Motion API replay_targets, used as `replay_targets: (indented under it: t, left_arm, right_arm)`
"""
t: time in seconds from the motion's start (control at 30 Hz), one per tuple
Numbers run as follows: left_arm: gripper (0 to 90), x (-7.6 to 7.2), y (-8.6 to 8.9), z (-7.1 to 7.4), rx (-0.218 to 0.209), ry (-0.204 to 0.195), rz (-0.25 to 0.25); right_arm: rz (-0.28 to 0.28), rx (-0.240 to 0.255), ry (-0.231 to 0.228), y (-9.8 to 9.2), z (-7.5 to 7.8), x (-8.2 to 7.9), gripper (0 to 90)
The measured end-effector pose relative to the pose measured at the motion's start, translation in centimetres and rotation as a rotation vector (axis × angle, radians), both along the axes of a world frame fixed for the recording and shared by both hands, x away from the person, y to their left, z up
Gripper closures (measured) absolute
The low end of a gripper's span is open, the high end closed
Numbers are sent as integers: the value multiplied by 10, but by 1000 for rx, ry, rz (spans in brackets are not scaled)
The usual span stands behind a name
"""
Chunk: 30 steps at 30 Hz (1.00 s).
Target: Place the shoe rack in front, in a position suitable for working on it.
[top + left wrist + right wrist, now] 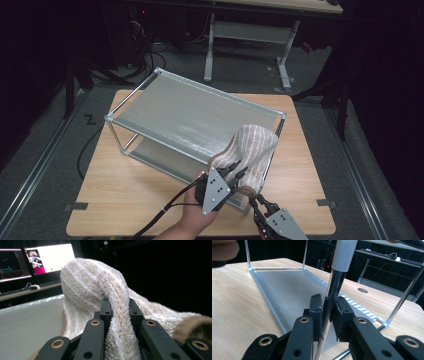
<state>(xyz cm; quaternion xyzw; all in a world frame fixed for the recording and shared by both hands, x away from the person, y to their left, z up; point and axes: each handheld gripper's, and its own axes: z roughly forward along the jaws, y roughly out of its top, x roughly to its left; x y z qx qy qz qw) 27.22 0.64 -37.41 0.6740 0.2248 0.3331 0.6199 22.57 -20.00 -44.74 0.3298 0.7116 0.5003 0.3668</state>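
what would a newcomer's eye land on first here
Most striking is the fluffy beige towel draped over the near right corner of the grey two-tier rack on the wooden table. The left hand-held gripper pinches a fold of it, while the right hand-held gripper clamps the rack's shiny corner post.

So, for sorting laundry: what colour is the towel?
Cream towel with faint stripes and a brown edge; clearest in the left gripper view.

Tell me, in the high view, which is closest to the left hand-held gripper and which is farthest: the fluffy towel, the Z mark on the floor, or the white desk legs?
From the left hand-held gripper:
1. Towel, pinched in it at the rack's near right corner.
2. Z mark, on the floor at left.
3. White desk legs, beyond the table at the back.
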Motion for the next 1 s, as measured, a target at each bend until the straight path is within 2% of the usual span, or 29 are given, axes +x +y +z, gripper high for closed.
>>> replay_targets:
  t: [0.27,0.37,0.47,0.53,0.63,0.83,0.93,1.0]
  left_arm:
    - [793,-7,23,14,-79,-82,20]
    - [793,-11,35,18,-114,-115,25]
    - [793,-15,50,20,-131,-142,32]
    - [793,-19,63,19,-140,-157,46]
    - [793,-26,90,19,-177,-171,82]
    - [792,-36,138,17,-220,-199,148]
    - [791,-44,162,12,-210,-206,195]
    - [791,-49,171,7,-184,-212,225]
  right_arm:
    - [-2,-1,1,0,0,0,784]
    - [0,1,0,0,0,0,783]
    - [0,0,-1,0,0,0,783]
    - [-4,3,-2,0,-1,0,783]
    - [-4,6,-2,-1,-1,1,784]
    - [-13,8,3,-2,-1,3,784]
    - [-19,9,1,-4,-1,5,785]
    - [-20,12,5,-5,-1,6,785]
